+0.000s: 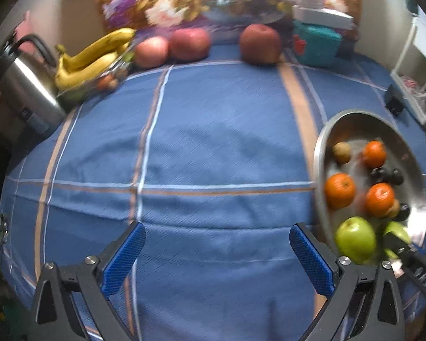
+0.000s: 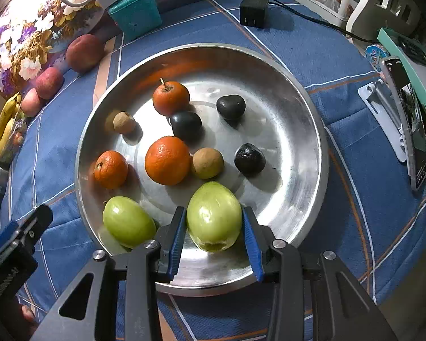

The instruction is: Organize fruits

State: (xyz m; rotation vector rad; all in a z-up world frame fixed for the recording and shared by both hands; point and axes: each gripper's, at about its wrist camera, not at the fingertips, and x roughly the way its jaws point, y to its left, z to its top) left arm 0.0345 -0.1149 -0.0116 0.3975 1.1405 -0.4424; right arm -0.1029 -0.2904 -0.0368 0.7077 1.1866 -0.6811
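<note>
Blue checked tablecloth (image 1: 213, 142) before us, our left gripper (image 1: 217, 258) spread empty, our right gripper (image 2: 214, 241) pinching green fruit (image 2: 214, 217) over steel dish (image 2: 298, 108), no legible writing.

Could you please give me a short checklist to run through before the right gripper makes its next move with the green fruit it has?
1. Right gripper shut on the green fruit, pads on both sides: ok.
2. Held fruit over the metal plate: ok.
3. Second green fruit apart from the right gripper's fingers: cannot tell, very close.
4. Left gripper open and empty, off the plate: ok.
5. Held fruit lifted clear of the plate: cannot tell.
6. Oranges clear of the held fruit: ok.
</note>
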